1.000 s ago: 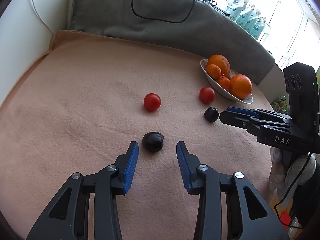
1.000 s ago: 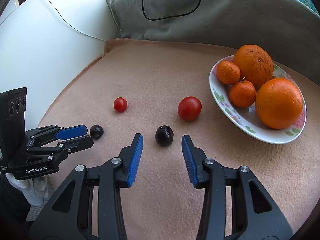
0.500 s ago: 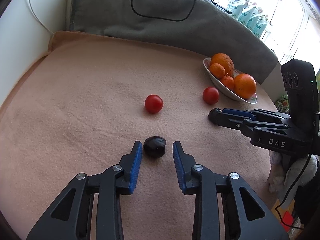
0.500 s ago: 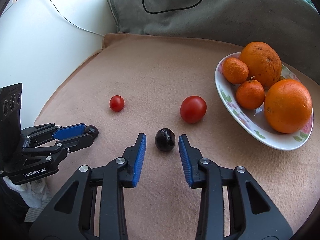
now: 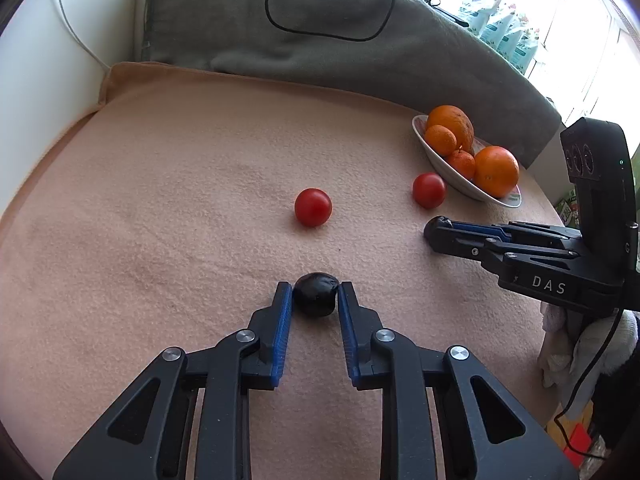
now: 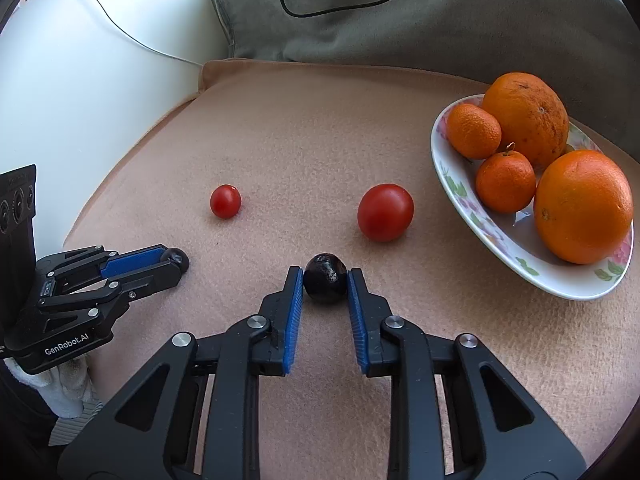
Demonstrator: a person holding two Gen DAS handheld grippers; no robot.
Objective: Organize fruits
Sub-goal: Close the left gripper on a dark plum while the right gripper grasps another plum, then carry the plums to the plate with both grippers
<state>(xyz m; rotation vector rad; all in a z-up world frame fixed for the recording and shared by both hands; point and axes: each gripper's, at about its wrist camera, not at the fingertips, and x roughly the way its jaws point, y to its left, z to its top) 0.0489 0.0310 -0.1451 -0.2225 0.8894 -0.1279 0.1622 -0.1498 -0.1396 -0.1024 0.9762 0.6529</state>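
Since a second ago both pairs of jaws have narrowed. Left gripper (image 5: 315, 294) now clamps one dark plum (image 5: 316, 294) on the beige blanket (image 5: 160, 200); right gripper (image 6: 325, 283) clamps the other plum (image 6: 325, 283). Both grasps look seated; lift toward the plate (image 6: 496, 240) seems next.

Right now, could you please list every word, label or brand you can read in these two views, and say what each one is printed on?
"DAS": white letters on the black body of the right gripper, seen from the left wrist view.
"GenRobot.AI": white letters on the black body of the left gripper, seen from the right wrist view.
The pale printed packets by the window: too blurred to read.
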